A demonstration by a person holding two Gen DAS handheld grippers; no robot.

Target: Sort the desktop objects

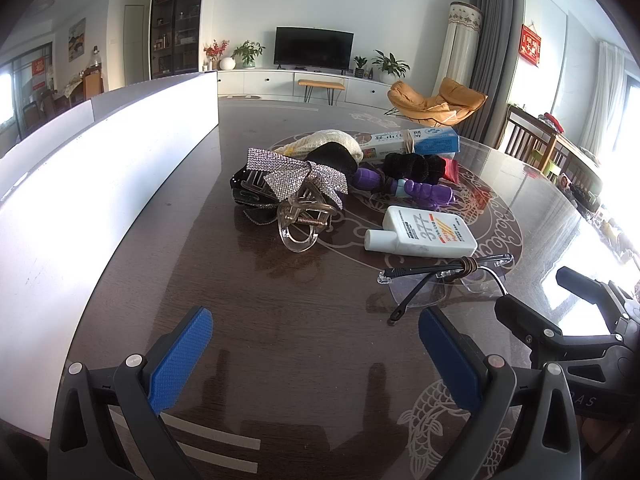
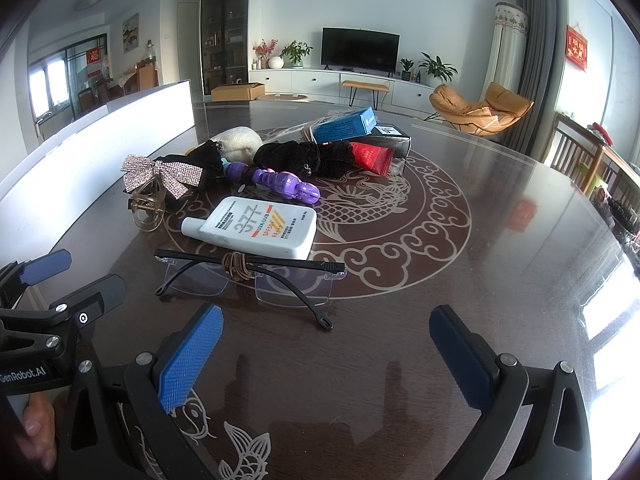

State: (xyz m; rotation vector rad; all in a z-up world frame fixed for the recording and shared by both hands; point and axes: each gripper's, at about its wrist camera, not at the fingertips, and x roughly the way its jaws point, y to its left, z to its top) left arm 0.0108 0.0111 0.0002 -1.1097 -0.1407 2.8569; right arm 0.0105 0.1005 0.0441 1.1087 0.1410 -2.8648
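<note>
Glasses (image 2: 248,276) nearest us: light, fragile, slippery lenses; we judge folded temples best hold. Left gripper (image 1: 316,344), right gripper (image 2: 326,344) both spread, empty

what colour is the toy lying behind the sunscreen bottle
Purple toy, behind the white sunscreen bottle; clearest in the right wrist view.

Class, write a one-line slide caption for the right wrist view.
Open right tool hovers before rimless glasses, a white sunscreen bottle and piled hair accessories on a dark dragon-patterned table.
</note>
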